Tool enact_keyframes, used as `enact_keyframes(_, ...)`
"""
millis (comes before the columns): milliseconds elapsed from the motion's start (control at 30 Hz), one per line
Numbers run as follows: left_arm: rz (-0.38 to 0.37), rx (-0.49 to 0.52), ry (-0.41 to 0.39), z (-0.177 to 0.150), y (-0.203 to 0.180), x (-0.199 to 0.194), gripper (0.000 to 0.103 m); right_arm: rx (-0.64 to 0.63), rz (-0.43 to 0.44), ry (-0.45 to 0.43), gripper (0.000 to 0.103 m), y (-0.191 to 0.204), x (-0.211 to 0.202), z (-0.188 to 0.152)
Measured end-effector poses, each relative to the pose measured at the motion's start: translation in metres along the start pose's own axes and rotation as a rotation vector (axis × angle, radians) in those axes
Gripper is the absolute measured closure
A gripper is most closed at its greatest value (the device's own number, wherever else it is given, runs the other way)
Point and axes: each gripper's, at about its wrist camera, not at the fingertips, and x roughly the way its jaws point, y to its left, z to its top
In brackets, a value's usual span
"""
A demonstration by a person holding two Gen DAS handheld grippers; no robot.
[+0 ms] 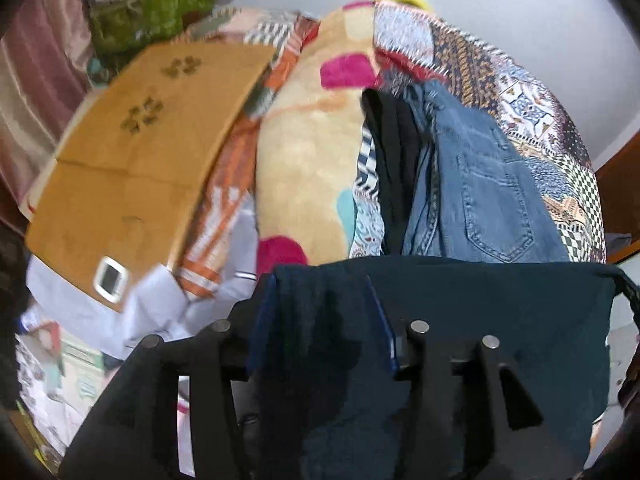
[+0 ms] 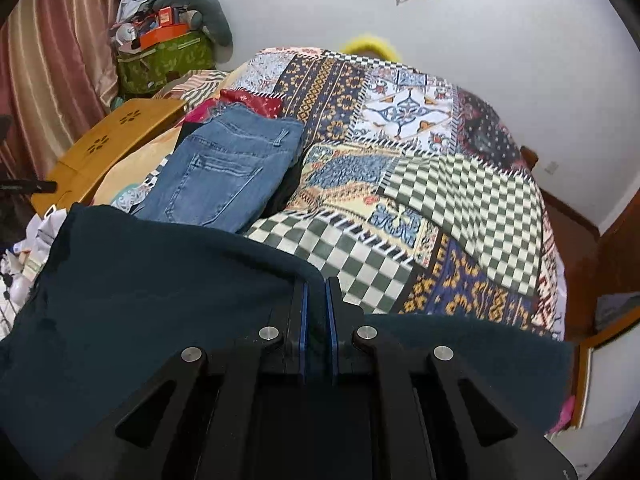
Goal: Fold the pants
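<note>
Dark navy pants point(image 1: 500, 320) hang over the near edge of the bed, stretched between both grippers. My left gripper point(image 1: 324, 292) points steeply down, and a thick bunch of the dark fabric fills the gap between its blue pads point(image 1: 385, 320), which press on it. In the right wrist view the same pants point(image 2: 140, 280) spread out to the left and lower right. My right gripper point(image 2: 316, 292) is shut on a thin edge of them, its blue pads nearly touching. The rest of the pants hangs below, hidden by the gripper bodies.
Folded blue jeans point(image 2: 224, 172) lie on the patchwork bedspread point(image 2: 440, 184), beside a black garment point(image 1: 396, 168). A wooden lap table point(image 1: 140, 152) and a beige blanket point(image 1: 312, 152) lie to the left. A green bag point(image 2: 168, 60) and a curtain stand in the far left corner.
</note>
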Motion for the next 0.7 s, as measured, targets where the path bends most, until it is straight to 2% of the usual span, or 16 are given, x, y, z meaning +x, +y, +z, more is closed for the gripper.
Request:
enact_keyframes(233,-0.022,-0.093,0.102,0.008,0.012,0.053,0.058,0.026,0.029,0.035,0.096,-0.006,0.017,-0.005)
enact_keyframes(333,-0.029,-0.089,0.122,0.008,0.012,0.063,0.059,0.022,0.035,0.042,0.096,-0.006,0.024,-0.007)
enact_keyframes(367,-0.013,-0.078,0.116,0.008,0.011,0.064,0.066,0.021,0.036,0.044,0.096,-0.006,0.027,-0.008)
enact_keyframes(400,-0.006,-0.072,0.110,0.008,0.010,0.063,0.068,0.020,0.037,0.045,0.096,-0.007,0.028,-0.008)
enact_keyframes(467,0.005,-0.081,0.084,0.007,0.012,0.059,0.084,0.022,0.036,0.044,0.096,-0.007,0.031,-0.007)
enact_keyframes(600,-0.008,-0.094,0.062,0.008,0.020,0.048,0.090,0.031,0.019,0.022,0.096,-0.006,0.028,-0.003)
enact_keyframes(700,0.017,-0.079,0.011,0.012,0.015,0.027,0.092,0.029,0.006,-0.005,0.096,-0.006,0.017,0.004)
